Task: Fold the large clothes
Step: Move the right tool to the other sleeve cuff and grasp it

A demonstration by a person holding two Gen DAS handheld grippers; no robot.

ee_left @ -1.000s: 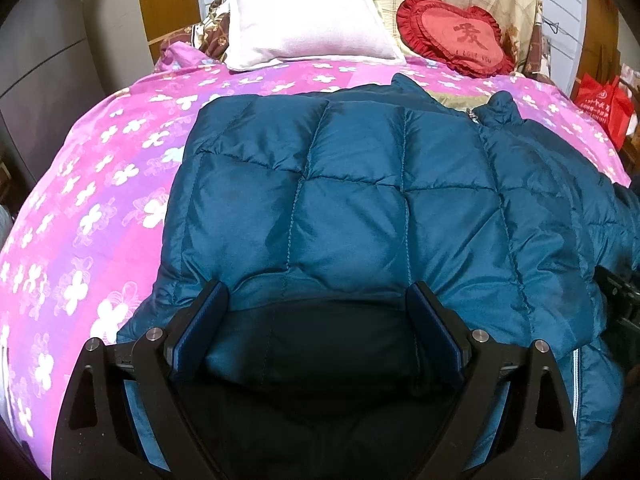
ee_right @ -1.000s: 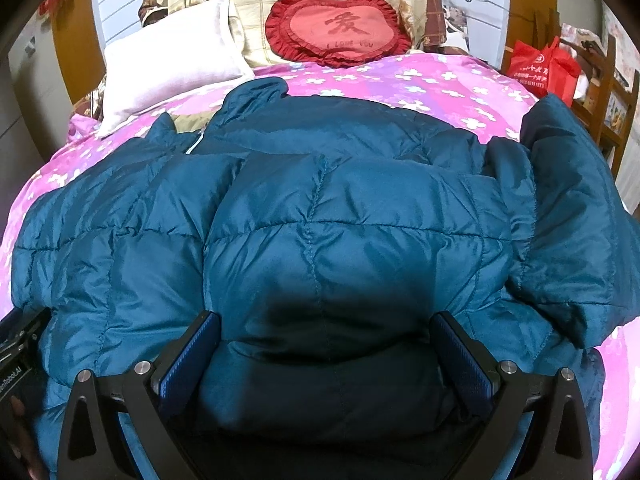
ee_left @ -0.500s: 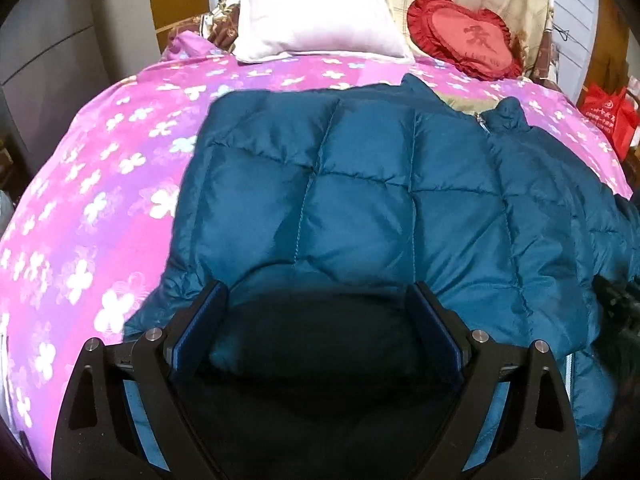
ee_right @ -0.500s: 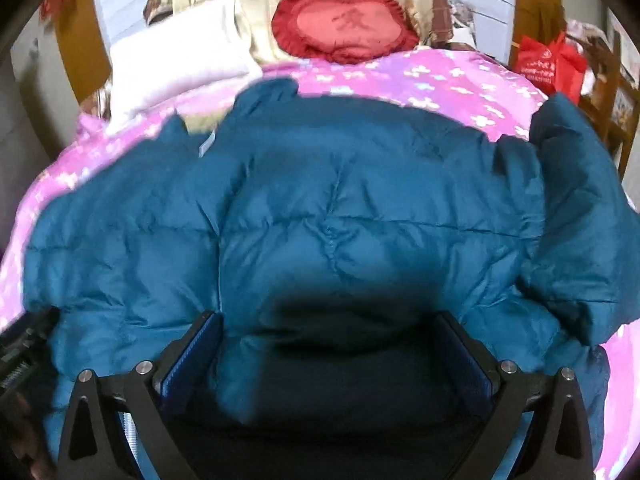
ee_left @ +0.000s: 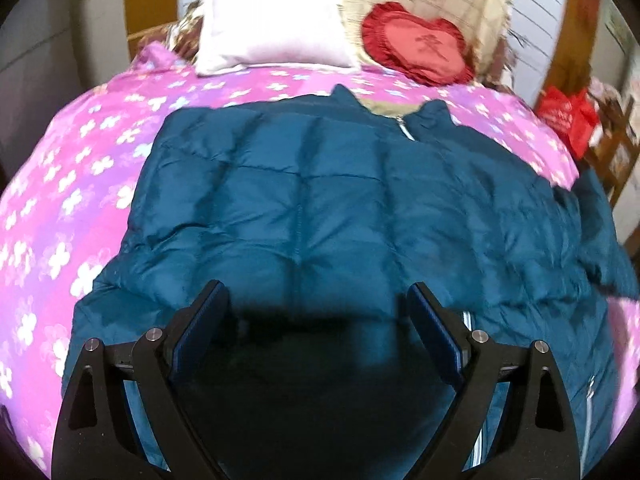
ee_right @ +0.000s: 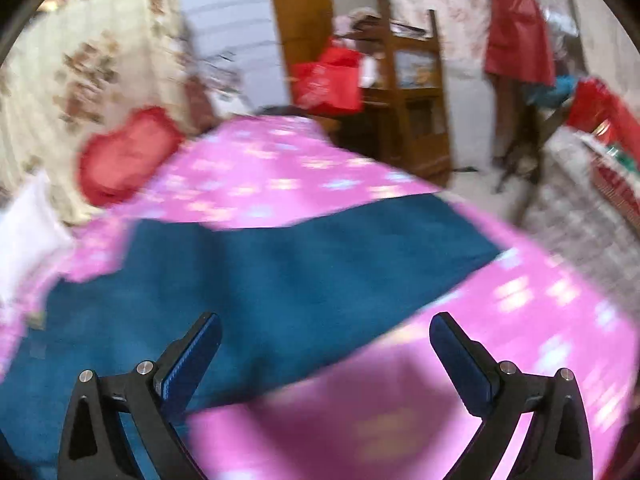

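A large teal quilted down jacket (ee_left: 320, 208) lies spread on the pink flowered bedspread (ee_left: 76, 184), collar toward the pillows, zipper showing near the collar. My left gripper (ee_left: 318, 304) hangs over the jacket's near hem, jaws wide and nothing between them. In the blurred right wrist view, a teal part of the jacket (ee_right: 280, 272) stretches across the bedspread (ee_right: 500, 344) toward the bed's right edge. My right gripper (ee_right: 324, 336) is open above that part's lower edge, gripping nothing.
A white pillow (ee_left: 272, 24) and a red heart cushion (ee_left: 416, 44) lie at the head of the bed. Beside the bed's right edge are a red bag (ee_right: 328, 80), a wooden shelf (ee_right: 416, 92) and the floor (ee_right: 576, 216).
My right gripper has swung quickly to the right, from over the jacket's body to its right side and the bed's edge. The left gripper has pulled back slightly, showing more of the jacket.
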